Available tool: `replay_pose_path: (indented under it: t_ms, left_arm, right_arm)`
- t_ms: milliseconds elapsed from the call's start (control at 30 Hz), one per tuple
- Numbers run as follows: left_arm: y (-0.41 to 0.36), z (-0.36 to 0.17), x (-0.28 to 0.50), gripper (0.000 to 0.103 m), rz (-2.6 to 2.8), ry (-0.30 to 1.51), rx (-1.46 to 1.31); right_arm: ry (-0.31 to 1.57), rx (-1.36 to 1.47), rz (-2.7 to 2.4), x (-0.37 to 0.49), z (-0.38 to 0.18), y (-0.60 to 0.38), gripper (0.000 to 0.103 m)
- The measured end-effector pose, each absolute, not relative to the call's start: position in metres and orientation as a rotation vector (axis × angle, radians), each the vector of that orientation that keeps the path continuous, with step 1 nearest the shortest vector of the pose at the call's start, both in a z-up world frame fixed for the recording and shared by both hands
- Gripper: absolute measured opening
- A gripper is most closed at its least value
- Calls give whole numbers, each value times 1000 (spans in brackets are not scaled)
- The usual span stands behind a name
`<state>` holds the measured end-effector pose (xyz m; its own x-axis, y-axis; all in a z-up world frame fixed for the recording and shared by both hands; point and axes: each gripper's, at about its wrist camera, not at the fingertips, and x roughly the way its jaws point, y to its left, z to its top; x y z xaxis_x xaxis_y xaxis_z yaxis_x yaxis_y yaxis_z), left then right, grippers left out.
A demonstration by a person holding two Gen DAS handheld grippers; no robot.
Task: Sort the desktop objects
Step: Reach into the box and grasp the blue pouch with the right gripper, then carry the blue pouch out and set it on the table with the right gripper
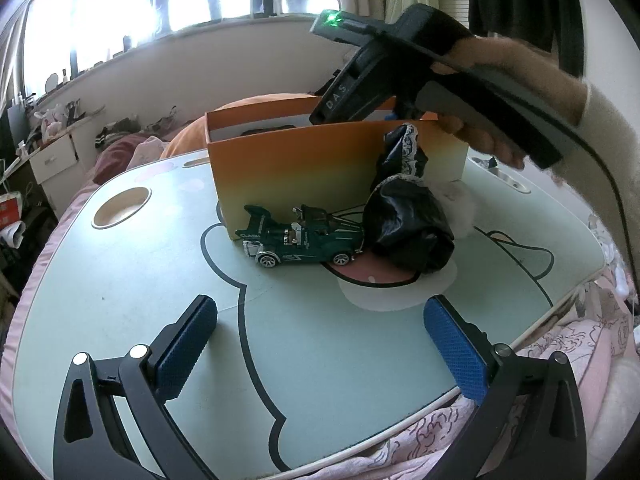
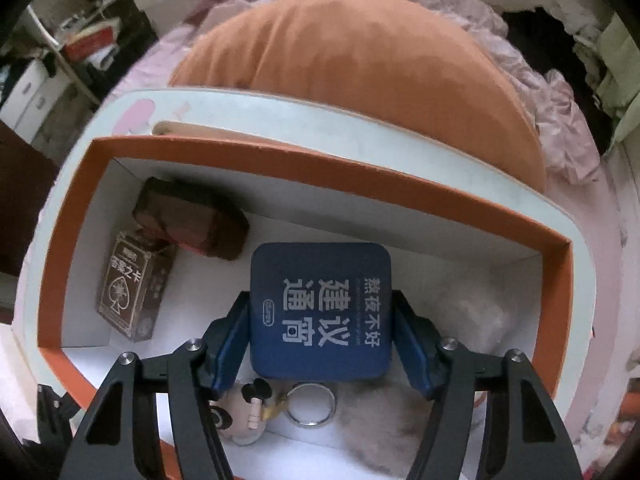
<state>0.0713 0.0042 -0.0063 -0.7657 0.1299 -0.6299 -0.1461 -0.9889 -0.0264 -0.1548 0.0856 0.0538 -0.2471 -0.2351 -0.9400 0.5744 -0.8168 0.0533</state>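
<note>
Right gripper [image 2: 322,344] over orange cardboard box [image 2: 400,168], blue square tin [image 2: 320,308] between its pads.
Placement step in hand; pads flank the tin, contact uncertain; next: spread jaws, withdraw upward; gripper points steeply down; left gripper [image 1: 320,344] wide open, empty, facing green toy car [image 1: 300,240] on table [image 1: 160,280].

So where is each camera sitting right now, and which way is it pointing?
Left wrist: low over the table, facing the orange box, green toy car and black bag; its open left hand-held gripper shows, plus the person's hand.
Right wrist: above the box, looking steeply down inside; the right hand-held gripper flanks a blue tin.
Shared: the orange box.
</note>
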Motion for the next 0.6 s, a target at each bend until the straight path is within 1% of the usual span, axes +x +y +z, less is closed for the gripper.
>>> replay_pose_path:
  t_ms: [100,167,233,333,467,600]
  left_arm:
    - [4,-6,71,103,2821,37,-1004]
    - [4,-6,71,103,2821,37,-1004]
    - [5,-6,71,103,2821,37,-1004]
    - [4,-6,71,103,2821,36,-1004]
    - [4,-6,71,103,2821,36,-1004]
    - [5,-6,71,103,2822,38,-1002]
  right_arm:
    - [227,1430,-2132,-154,67,105,66]
    - [107,1306,-2147,-144,83,116,66]
    - [-3,1129,-2180,-127,114,136,66]
    - [-133,952,-2171,-97,150,158,66]
    - [-160,907,-2191,-51,168,188,66]
    - [-152,1025,-2211,-20,142,217,66]
